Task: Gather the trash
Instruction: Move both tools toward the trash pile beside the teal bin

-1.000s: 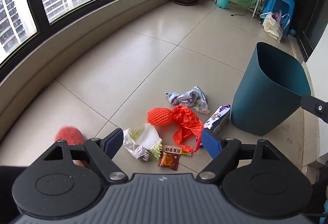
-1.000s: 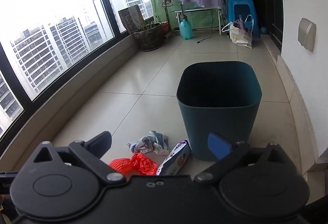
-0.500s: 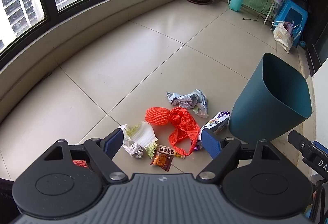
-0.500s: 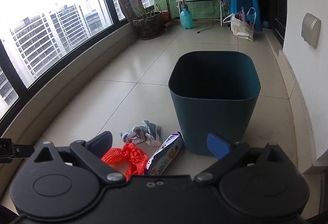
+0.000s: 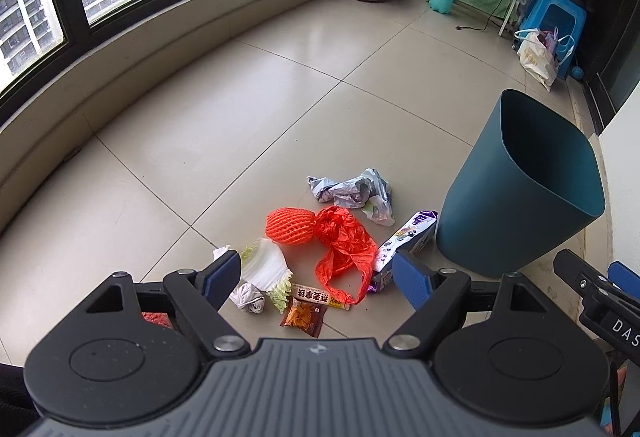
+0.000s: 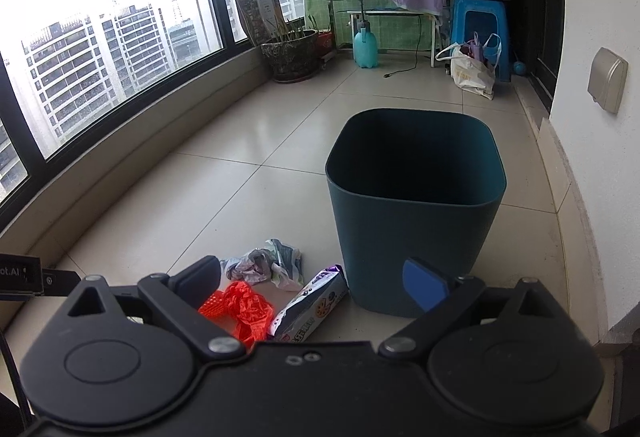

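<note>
Both tongs are hanging released above the floor. The left gripper (image 5: 318, 271) is hovering right over the litter, the red plastic bag (image 5: 344, 247) lying just beyond its fingertips, left of the teal bin (image 5: 516, 197); the right gripper (image 6: 320, 283) is facing the bin instead.

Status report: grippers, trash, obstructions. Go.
Left gripper open, empty. Right gripper open, empty. Trash pile on floor beside teal bin, nothing collected in view. Path unobstructed.
</note>
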Demonstrator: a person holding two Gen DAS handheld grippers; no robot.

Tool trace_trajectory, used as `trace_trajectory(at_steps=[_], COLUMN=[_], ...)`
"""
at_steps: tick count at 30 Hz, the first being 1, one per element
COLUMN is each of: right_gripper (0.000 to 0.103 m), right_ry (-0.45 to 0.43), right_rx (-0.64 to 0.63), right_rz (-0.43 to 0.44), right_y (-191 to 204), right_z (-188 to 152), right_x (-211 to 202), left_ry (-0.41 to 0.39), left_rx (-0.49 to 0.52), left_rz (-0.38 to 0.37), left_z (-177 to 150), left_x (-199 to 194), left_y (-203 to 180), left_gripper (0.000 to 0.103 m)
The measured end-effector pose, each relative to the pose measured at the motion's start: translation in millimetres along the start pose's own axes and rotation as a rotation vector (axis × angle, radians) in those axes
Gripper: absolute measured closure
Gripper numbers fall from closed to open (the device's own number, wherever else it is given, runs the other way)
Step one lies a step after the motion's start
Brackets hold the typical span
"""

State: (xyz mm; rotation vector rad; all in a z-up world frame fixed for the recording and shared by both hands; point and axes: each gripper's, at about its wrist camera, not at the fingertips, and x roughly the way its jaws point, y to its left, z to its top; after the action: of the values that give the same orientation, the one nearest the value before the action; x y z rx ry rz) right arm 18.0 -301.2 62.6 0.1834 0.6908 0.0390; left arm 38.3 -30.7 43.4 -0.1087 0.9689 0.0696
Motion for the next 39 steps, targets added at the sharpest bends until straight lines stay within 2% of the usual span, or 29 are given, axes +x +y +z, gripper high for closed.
trace_trajectory(at_steps=[4, 9, 16, 22, 39], right_gripper=[0.005, 0.005, 0.005, 0.005, 0.005], right_ry=[-0.025, -0.044, -0.075, -0.046, -0.026], right_rx=[-0.041, -0.024, -0.101, -0.090, -0.125], right_rz=[0.002, 0.046, 0.079, 0.101, 0.129], right_y=[3, 1, 18, 18, 25], right_z=[3, 10, 10, 10, 9], right_x=[-6, -13, -18, -11, -7], left_ry=[-0.018, -0.038, -0.085, -0.077, -0.073], left_rx=[0.001, 0.023, 0.070, 0.099, 0.093], left_rz=[-0.006, -0.023, -0.046, -0.051, -0.056], left_z=[0, -4, -9, -13, -13], left_x=[-7, -14, -25, -24, -22], left_y=[1, -1, -9, -17, -16], left_gripper=[0.020, 0.020, 0.020, 0.020, 0.020])
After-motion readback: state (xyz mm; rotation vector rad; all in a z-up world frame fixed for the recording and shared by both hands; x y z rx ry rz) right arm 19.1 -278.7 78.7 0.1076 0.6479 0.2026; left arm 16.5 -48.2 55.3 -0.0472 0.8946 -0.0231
